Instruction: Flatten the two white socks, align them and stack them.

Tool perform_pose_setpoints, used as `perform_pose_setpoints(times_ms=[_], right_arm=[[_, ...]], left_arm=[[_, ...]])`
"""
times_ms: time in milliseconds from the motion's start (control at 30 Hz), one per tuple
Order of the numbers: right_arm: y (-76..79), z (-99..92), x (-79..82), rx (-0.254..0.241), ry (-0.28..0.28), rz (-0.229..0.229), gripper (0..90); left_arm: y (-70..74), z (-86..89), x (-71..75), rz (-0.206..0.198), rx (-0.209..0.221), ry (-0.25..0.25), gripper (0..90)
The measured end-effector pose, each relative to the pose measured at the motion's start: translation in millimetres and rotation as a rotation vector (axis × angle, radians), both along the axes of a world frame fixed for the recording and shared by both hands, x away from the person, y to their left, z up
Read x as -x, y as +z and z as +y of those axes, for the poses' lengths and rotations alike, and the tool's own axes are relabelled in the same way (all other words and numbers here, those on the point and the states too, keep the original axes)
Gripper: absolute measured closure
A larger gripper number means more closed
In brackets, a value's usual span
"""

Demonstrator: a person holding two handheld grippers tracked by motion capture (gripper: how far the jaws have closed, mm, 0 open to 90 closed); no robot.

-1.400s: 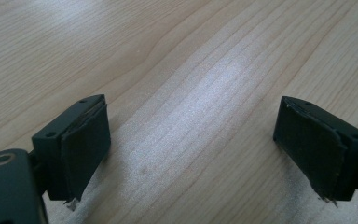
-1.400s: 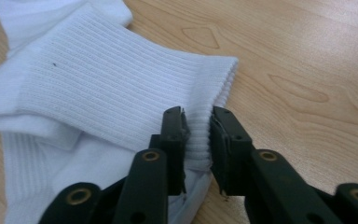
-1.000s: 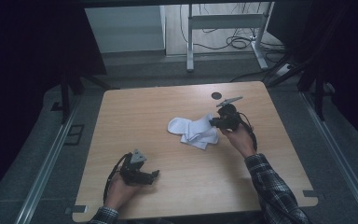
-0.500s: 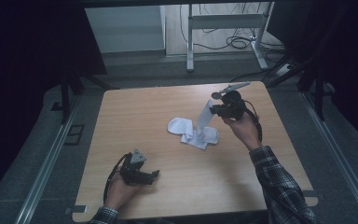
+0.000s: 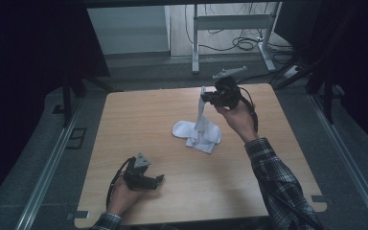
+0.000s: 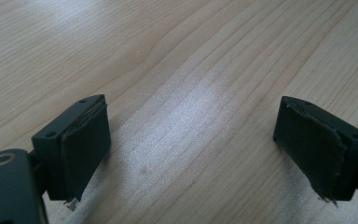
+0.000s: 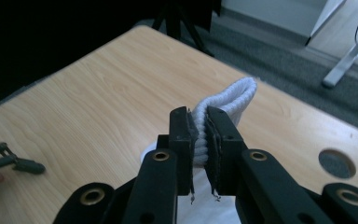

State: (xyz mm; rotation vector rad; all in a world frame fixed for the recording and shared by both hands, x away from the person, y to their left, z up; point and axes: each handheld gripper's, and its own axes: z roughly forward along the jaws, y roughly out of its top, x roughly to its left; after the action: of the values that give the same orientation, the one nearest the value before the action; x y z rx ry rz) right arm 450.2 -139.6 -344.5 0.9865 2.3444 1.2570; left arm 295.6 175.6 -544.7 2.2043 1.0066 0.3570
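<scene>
My right gripper is raised over the far right of the wooden table, shut on the ribbed cuff of a white sock. The sock hangs down from the jaws, and its lower end still rests on the table. A second white sock lies crumpled there beside it. In the right gripper view the jaws pinch the cuff, which loops out beyond them. My left gripper rests on the table's near left, held by a hand. Its jaws stand wide open over bare wood.
A round dark hole sits in the tabletop near the far right corner. Beyond the table, a white desk frame with cables stands on grey floor. Metal rails run along both sides. My left gripper shows small in the right gripper view.
My right gripper has risen and moved toward the far edge, drawing one sock up off the pile until it hangs stretched. The left gripper has stayed put.
</scene>
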Motion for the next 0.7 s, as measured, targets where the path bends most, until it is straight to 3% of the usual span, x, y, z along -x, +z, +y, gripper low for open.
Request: perform_pose_setpoints(times_ms=[167, 233, 700], right_arm=[[25.0, -4.7, 7.6, -0.018, -0.007, -0.047, 80.3], [26.8, -12.1, 7.6, -0.02, -0.024, -0.047, 80.3], [-1.5, -95.0, 3.7, -0.034, -0.155, 0.006, 80.2]], left_arm=[[0.2, 0.2, -0.2, -0.001, -0.004, -0.004, 10.9], [0.2, 0.2, -0.2, -0.001, -0.003, -0.003, 11.0], [0.3, -0.4, -0.4, 0.001, -0.006, 0.0, 10.9]])
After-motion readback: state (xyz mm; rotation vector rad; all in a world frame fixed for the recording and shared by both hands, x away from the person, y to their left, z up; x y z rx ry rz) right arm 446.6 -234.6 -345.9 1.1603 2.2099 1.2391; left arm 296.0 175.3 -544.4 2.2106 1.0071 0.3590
